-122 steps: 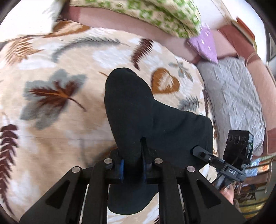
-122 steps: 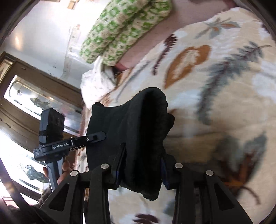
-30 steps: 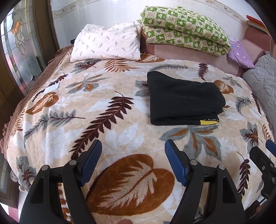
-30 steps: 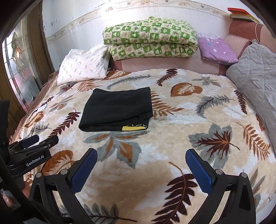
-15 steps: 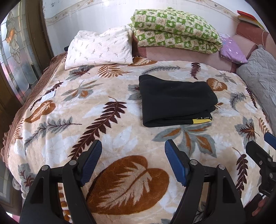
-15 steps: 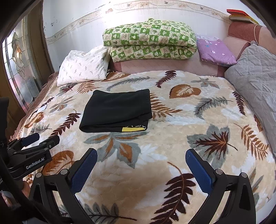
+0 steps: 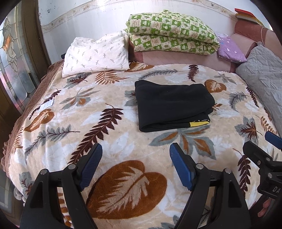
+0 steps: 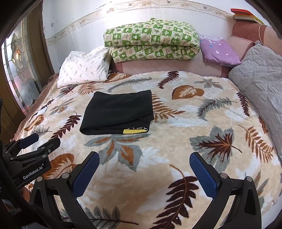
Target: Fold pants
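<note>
The black pants [image 7: 171, 104] lie folded into a flat rectangle on the leaf-patterned blanket [image 7: 109, 133], a yellow patch showing at the near right corner. In the right wrist view the same pants [image 8: 118, 112] rest left of centre. My left gripper [image 7: 135, 149] hovers over the blanket well short of the pants, its jaws wide and still opening, with nothing between them. My right gripper [image 8: 144, 158] is likewise open and empty, back from the pants. Each gripper shows at the edge of the other's view.
A white pillow [image 7: 96, 54], a folded green checked quilt [image 7: 171, 33], a purple cushion [image 7: 230, 51] and a grey quilted cover [image 7: 262, 77] line the bed's far and right sides. A stained-glass door [image 7: 12, 58] stands at left. Books [image 8: 245, 15] sit top right.
Four seconds ago both grippers were shut on the pants, lifted off the blanket; they now lie released and folded. Over the last second the left view rolled slightly; the right stayed still.
</note>
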{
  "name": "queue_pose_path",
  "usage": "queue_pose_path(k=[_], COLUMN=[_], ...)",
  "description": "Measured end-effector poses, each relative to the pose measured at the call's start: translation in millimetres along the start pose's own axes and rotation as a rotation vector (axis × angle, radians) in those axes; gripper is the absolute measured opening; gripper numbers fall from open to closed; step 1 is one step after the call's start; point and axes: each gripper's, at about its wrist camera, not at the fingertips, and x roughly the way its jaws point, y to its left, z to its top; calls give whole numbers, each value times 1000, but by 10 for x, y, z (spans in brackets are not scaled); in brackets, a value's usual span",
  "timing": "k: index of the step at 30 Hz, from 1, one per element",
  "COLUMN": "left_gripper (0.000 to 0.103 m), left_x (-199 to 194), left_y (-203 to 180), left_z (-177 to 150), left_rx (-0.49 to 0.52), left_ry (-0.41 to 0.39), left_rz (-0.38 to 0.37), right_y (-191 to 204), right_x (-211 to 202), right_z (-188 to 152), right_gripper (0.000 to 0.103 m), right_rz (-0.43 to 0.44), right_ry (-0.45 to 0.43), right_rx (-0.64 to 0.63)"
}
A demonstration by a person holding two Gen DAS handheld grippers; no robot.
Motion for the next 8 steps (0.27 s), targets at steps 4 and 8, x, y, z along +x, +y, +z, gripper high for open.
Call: queue_pose_path(k=[4,8], left_gripper=[79,79], left_x=[8,12], left_y=[-6,7], left_z=[-11,-16], left_rx=[-1,-10], left_ry=[11,18], left_rz=[-10,-14], right_y=[-3,-12], right_x=[5,10], right_z=[-2,-2], right_gripper=[103,103], right_rz=[-1,-1], right_ry=[-1,1], right_rx=[-1,1])
